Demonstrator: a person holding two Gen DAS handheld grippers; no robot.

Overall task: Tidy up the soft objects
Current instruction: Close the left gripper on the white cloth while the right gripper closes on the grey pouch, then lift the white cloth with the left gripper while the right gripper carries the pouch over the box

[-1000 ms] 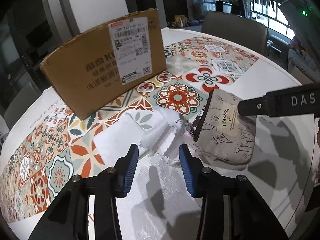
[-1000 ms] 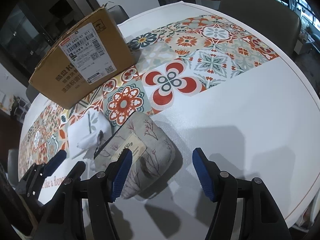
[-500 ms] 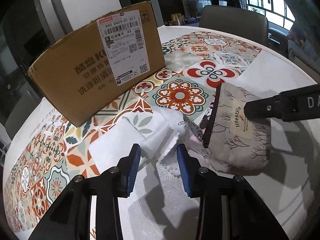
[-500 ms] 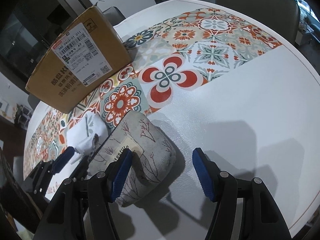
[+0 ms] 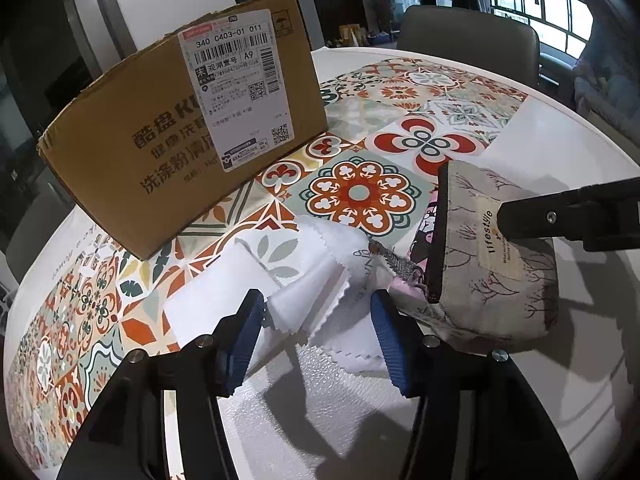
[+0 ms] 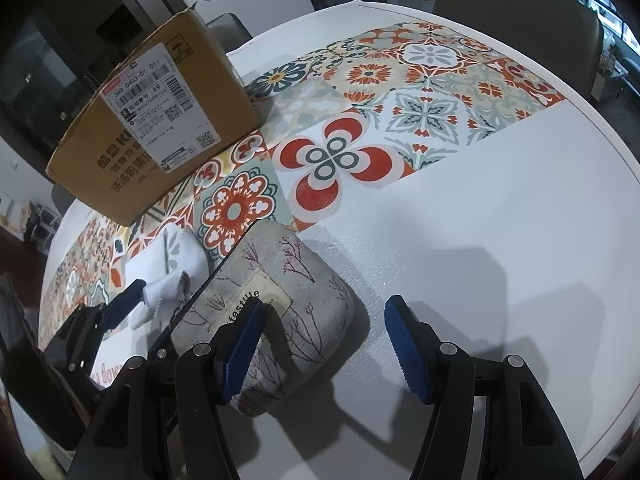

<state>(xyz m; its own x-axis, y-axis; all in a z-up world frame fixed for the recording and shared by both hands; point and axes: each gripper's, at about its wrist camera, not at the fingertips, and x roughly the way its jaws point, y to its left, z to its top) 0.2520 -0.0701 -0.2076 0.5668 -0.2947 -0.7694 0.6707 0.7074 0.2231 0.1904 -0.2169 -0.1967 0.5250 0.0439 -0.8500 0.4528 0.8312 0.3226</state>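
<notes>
A grey fabric pouch [image 5: 496, 264] with a "lifestyle" label and an open dark zipper edge lies on the table; it also shows in the right wrist view [image 6: 276, 308]. White pinked-edge cloths [image 5: 320, 280] spill from its mouth beside a patterned cloth. My left gripper [image 5: 316, 340] is open, its blue pads either side of the white cloths. My right gripper [image 6: 324, 352] is open, its left pad [image 6: 244, 344] over the pouch's label side, its right pad over bare table. In the left wrist view the right gripper's finger [image 5: 568, 216] lies over the pouch.
A cardboard box [image 5: 180, 128] with a shipping label stands on the patterned tablecloth [image 5: 432, 144] behind the cloths; it also shows in the right wrist view [image 6: 152, 120]. The round white table's edge [image 6: 624, 152] curves at right. A grey chair [image 5: 468, 44] stands behind.
My left gripper has moved forward to the white cloths, which now lie between its pads. The right gripper has barely shifted over the pouch.
</notes>
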